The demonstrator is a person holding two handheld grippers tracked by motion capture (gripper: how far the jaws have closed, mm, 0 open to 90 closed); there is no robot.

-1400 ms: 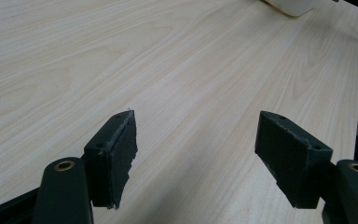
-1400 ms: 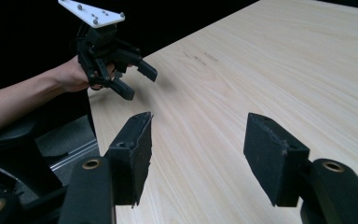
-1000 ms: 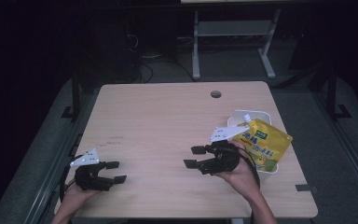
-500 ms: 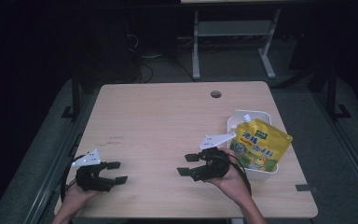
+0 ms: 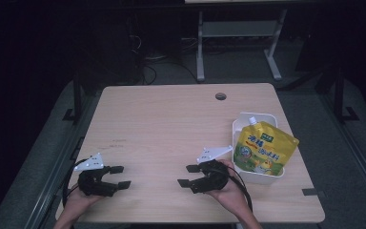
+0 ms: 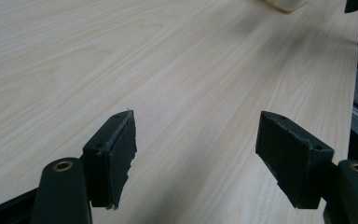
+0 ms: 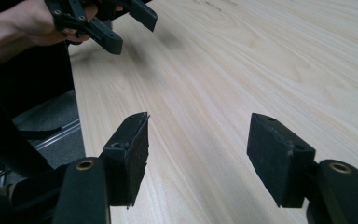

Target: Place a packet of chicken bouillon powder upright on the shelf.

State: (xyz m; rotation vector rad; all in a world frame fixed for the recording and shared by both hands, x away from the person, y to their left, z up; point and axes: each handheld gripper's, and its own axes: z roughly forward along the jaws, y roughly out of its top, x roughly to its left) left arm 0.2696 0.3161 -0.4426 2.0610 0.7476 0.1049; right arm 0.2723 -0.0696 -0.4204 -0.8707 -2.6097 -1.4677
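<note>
A yellow spouted pouch (image 5: 264,150) lies tilted in a white bin (image 5: 242,121) at the right of the wooden table (image 5: 171,119). My right gripper (image 5: 188,175) rests low over the table just left of the bin. It points left, open, with bare wood between its pads (image 7: 133,149). My left gripper (image 5: 119,176) sits near the front left corner. It points right, open, and nothing is between its jaws in the left gripper view (image 6: 196,154). The right gripper view shows the left gripper (image 7: 116,23) facing it across the wood.
A round cable hole (image 5: 220,96) is near the table's far edge. A metal stand (image 5: 238,33) rises behind the table on the dark floor. The bin's corner (image 6: 286,3) shows at the top of the left gripper view.
My right gripper has drawn left and down, away from the bin, leaving the pouch lying in it. The left gripper has stayed still.
</note>
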